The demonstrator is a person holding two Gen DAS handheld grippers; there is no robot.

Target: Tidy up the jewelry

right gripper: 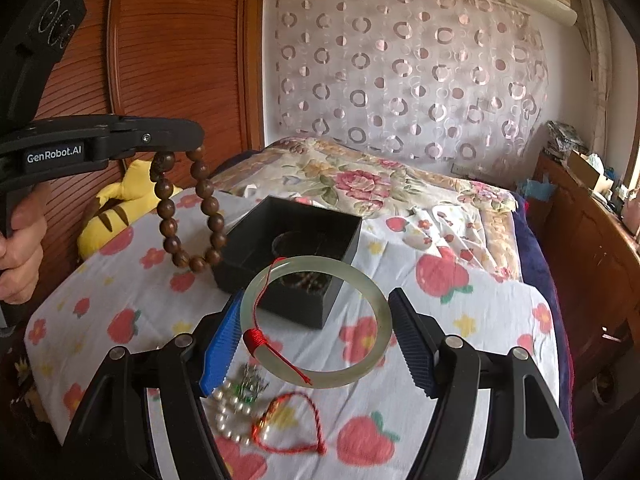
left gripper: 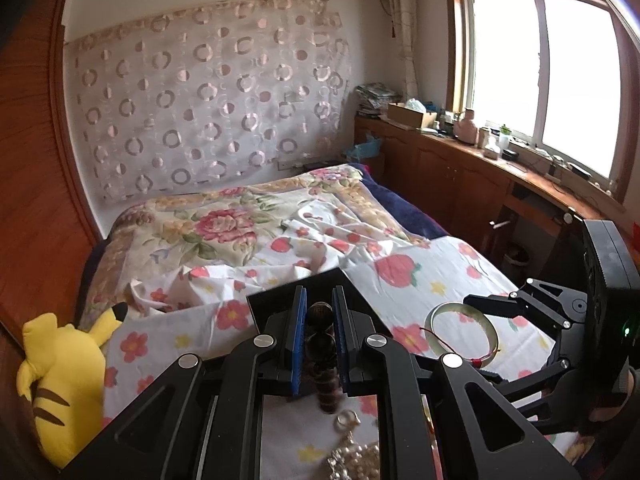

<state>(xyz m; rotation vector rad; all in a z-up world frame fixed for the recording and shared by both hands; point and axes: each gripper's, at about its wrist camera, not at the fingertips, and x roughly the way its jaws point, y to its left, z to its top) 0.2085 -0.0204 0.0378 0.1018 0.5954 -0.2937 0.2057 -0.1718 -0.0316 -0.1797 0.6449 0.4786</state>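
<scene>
Two bracelets: both are off the bed, one in each gripper.
Bead bracelet [right gripper: 188, 208]: a loop of dark brown wooden beads, hanging from the left gripper [right gripper: 198, 134]. Its long axis runs up and down; the bottom of the loop dangles just left of the black box [right gripper: 296, 248], in front of its left corner as the right wrist view shows it.
Left gripper: jaws narrowed almost to touching, pinching the top of the bead loop. In the left wrist view the beads [left gripper: 320, 344] run in a line between the two blue pads. A hand [right gripper: 20, 248] holds its grip at the left edge of the right wrist view.
Jade bangle [right gripper: 316, 322]: a pale green ring, tilted, with its far edge higher. A red cord [right gripper: 256, 340] is wound round its near left part, with loose ends trailing across the opening.
Right gripper [right gripper: 316, 344]: jaws wide, spanning the bangle. The left blue pad meets the ring's left edge; the right pad sits at its right edge. The bangle is clear of the sheet.
Black box: open, on the strawberry-print sheet [right gripper: 460, 320], beyond the bangle; some dark ringed thing lies inside, unclear.
Left on the sheet: a pearl strand [right gripper: 230, 412], a small green piece [right gripper: 252, 384] and a red cord bracelet [right gripper: 292, 428], all near the right gripper's base.
Yellow plush toy [right gripper: 116, 208]: at the bed's left edge, against the wooden panel.
</scene>
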